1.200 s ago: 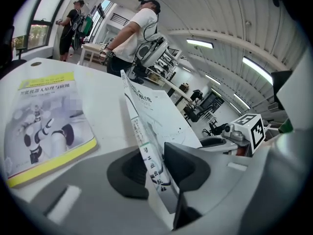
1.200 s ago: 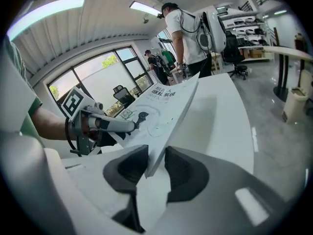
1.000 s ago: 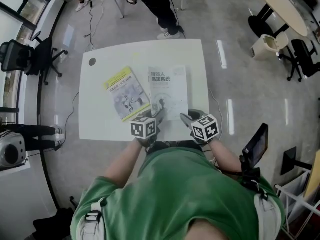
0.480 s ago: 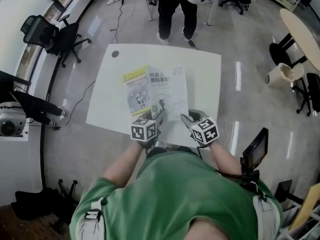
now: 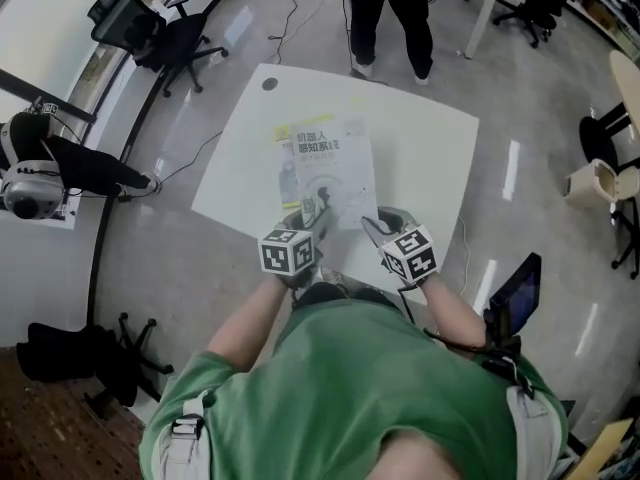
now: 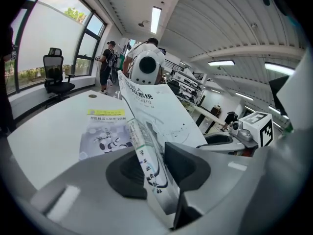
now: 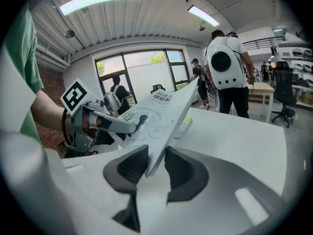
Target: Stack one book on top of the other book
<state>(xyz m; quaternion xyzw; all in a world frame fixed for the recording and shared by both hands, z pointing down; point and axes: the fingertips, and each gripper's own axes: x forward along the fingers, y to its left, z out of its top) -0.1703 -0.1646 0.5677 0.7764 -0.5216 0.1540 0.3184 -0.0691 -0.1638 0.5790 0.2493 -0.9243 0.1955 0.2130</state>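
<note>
Entry, head view: a white table was seen in the upper middle of the frame. A white book was recorded over its centre, held at its near edge from both sides.

Left gripper: its jaws were found pinching the near left corner of the white book. In the left gripper view the gripper was seen with both pads pressed on the book at the spine, the cover slanting up and away towards the upper middle of the frame.

Right gripper: its jaws were found clamped on the near right corner. In the right gripper view the gripper was seen with the book's thin edge nipped between the two pads. The left gripper was noted at centre left of that frame, on the same book.

A yellow book was noted lying flat on the table, mostly covered by the white book. Only its upper left edge showed in the head view. In the left gripper view its cover was seen left of centre, below the raised white book. Whether the white book's far edge touched it could not be told.

A person was noted standing beyond the far table edge at top centre.
</note>
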